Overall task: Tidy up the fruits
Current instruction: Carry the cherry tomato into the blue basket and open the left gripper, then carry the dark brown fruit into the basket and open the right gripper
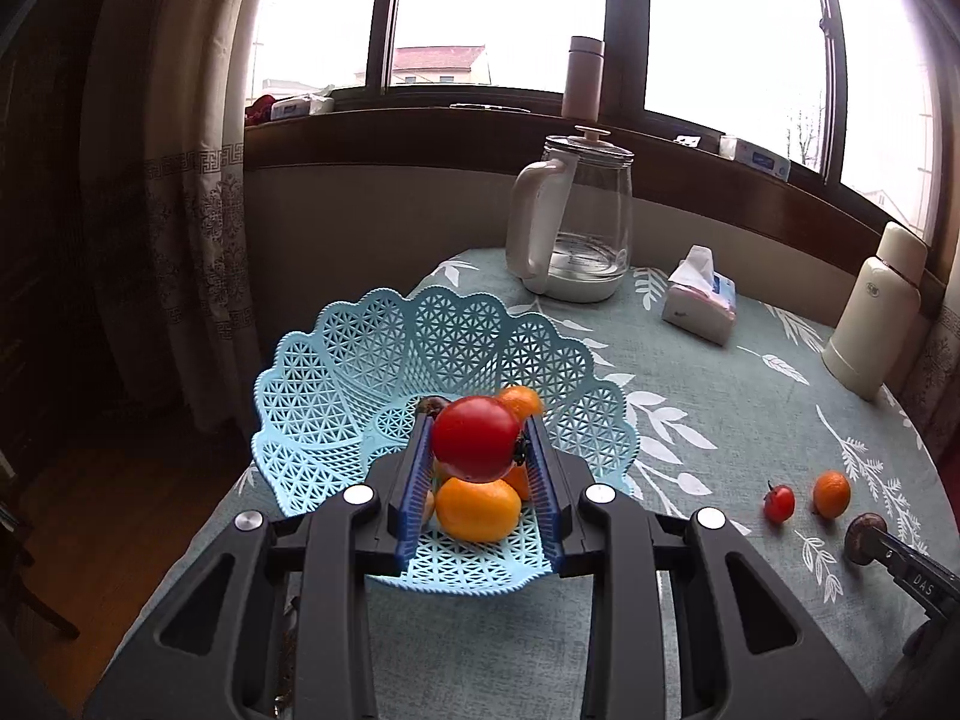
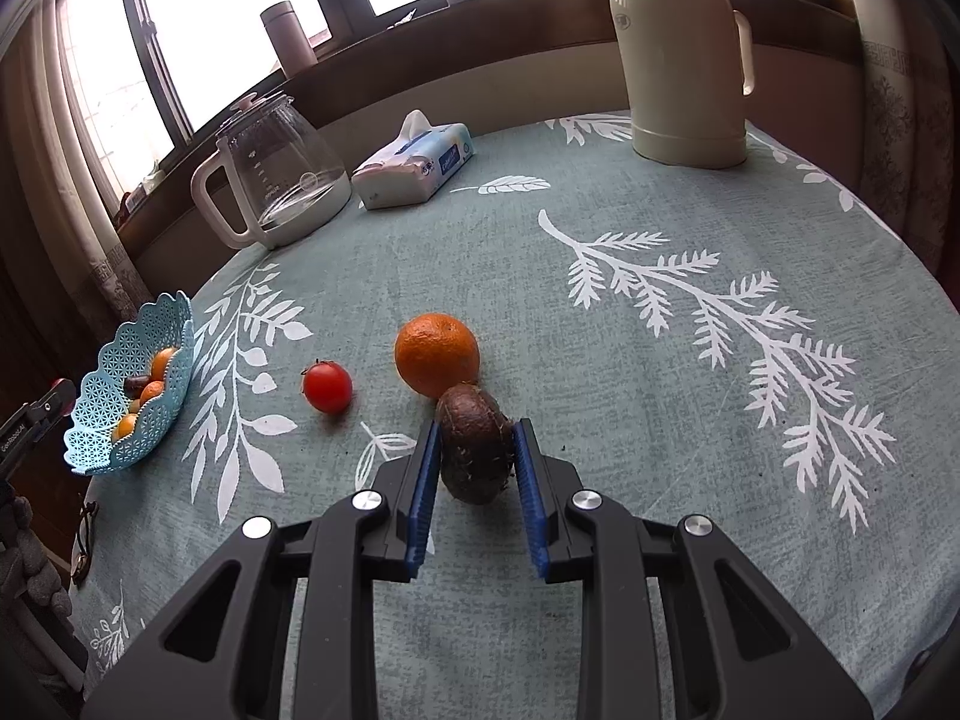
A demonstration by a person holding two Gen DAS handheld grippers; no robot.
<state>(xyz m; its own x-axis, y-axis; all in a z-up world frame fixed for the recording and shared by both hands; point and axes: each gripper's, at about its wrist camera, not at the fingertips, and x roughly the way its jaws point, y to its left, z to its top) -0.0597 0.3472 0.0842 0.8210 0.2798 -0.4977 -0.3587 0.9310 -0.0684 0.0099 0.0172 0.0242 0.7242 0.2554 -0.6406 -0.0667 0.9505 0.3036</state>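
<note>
Tabletop: blue basket (image 1: 336,372) holds oranges (image 1: 477,509); left tool (image 1: 480,450) grips a tomato (image 1: 477,438), right tool (image 2: 474,450) a brown fruit (image 2: 474,450).

The tabletop (image 2: 600,312) wears matt woven cloth. The basket (image 1: 336,396) is pale blue openwork plastic. The tomato (image 1: 477,438) is smooth and glossy; the brown fruit (image 2: 474,450) is rough, seemingly fibrous. The kettle (image 1: 591,222) is clear glass, and each claw has ribbed blue pads (image 2: 528,492).
</note>
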